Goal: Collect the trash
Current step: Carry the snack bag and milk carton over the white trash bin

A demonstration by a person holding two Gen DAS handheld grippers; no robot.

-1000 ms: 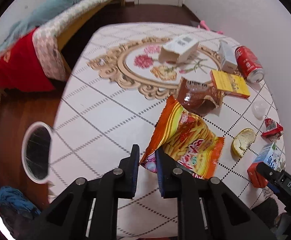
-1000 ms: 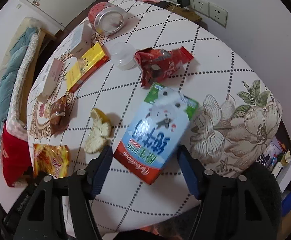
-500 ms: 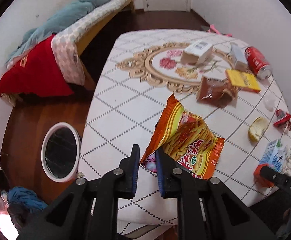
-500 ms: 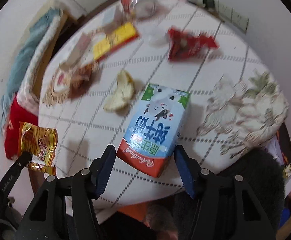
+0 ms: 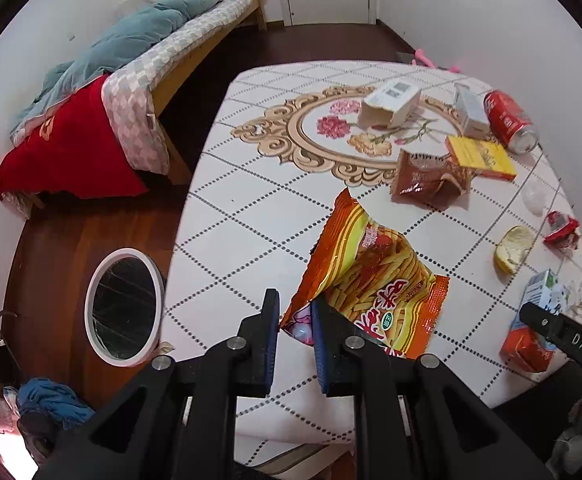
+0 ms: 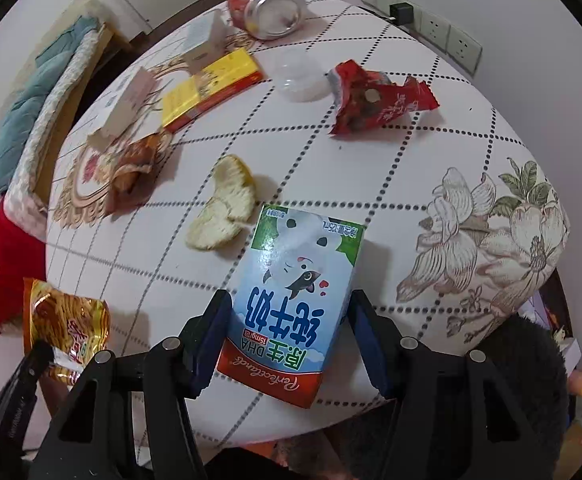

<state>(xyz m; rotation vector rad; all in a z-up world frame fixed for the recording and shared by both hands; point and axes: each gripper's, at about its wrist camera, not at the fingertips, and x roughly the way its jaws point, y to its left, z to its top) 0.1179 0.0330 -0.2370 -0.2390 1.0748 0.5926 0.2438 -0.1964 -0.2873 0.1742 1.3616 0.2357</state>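
Trash lies scattered over the patterned table (image 5: 251, 216), and you hold a piece of it in each tool. Your left gripper (image 5: 294, 332) has its jaws drawn narrow on the near corner of the orange snack bag (image 5: 371, 276); the rest of the bag fans out above the tabletop near the front edge. Your right gripper (image 6: 287, 336) is spread wide enough to span the blue milk carton (image 6: 295, 292), one pad pressed to each side, and the carton sits by the table's near right edge, next to the printed flower on the cloth.

Just beside the carton's far end lies a piece of citrus peel (image 6: 223, 208). Farther in, toward the right edge, you have a torn red wrapper (image 6: 375, 100) and, touching or nearly touching it, a clear plastic cup lid (image 6: 301, 74). A yellow box (image 6: 211, 88) lies near the middle, with a crumpled brown wrapper (image 5: 427, 178) just in front of it toward you. At the far right corner a red soda can (image 5: 509, 120) lies on its side next to a small white box (image 5: 469, 110), and a larger white carton (image 5: 391, 104) with an open end rests on the gold floral medallion.

Off the table's left edge, a white-rimmed bin (image 5: 123, 306) with a black liner stands on the wooden floor.
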